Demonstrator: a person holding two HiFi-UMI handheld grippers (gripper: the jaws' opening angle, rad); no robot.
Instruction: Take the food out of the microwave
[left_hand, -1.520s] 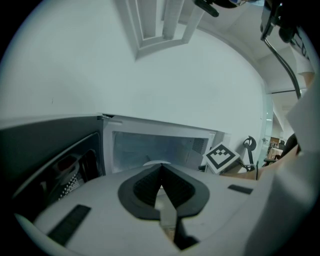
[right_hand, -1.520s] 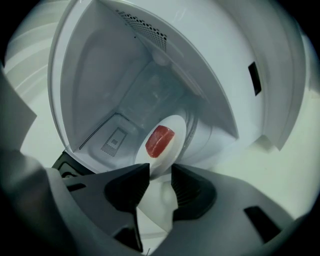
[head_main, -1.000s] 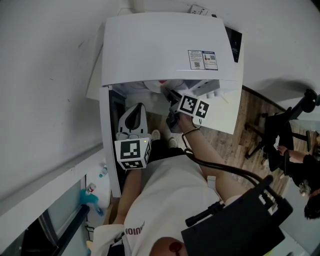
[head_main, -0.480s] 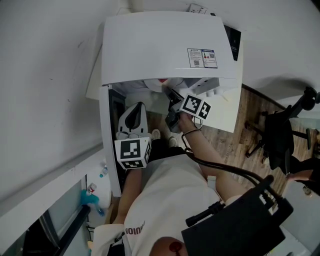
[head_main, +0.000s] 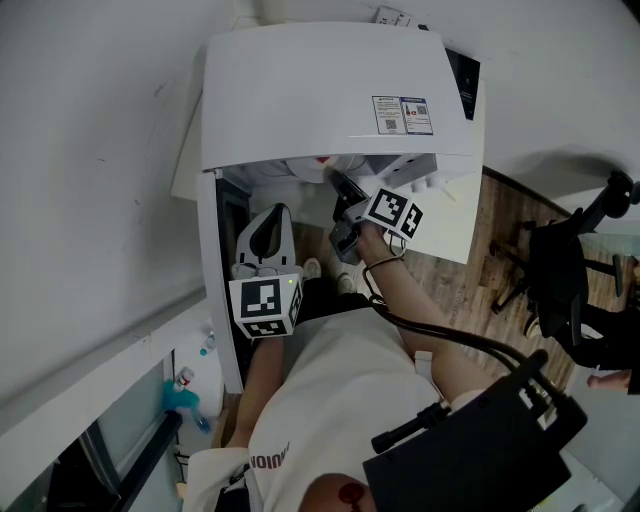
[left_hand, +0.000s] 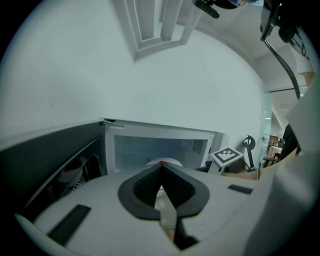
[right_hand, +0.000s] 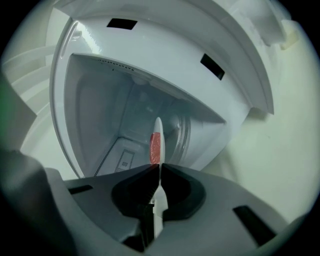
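Gripping stage: the right gripper reaches into the open white box-shaped microwave. Its jaws have just been closing and now pinch the near rim of a thin white round plate, pads tight on it. The left gripper hangs outside, near the dark-windowed microwave door, with its jaws together and nothing between them.

Location: the plate sits inside the cavity, on its floor. A red piece of food lies on its face.

Orientation: the left gripper view shows the plate flat and level, a low disc. The right gripper view shows it edge-on as a thin upright line, so that gripper appears rolled, one jaw above the rim and one below. A disc has no long axis. The red piece looks stretched along the line from the jaws into the cavity, but its shape is hard to judge edge-on.

Handling (judgement): stiff, light, smooth-surfaced. The rim is probably slippery, and it is the only hold within reach, so a deep bite is safer. Held at one edge, the far side will tend to droop. The plate should stay level or the food will slide off. Material cannot be told; if ceramic, it would chip on the door frame.
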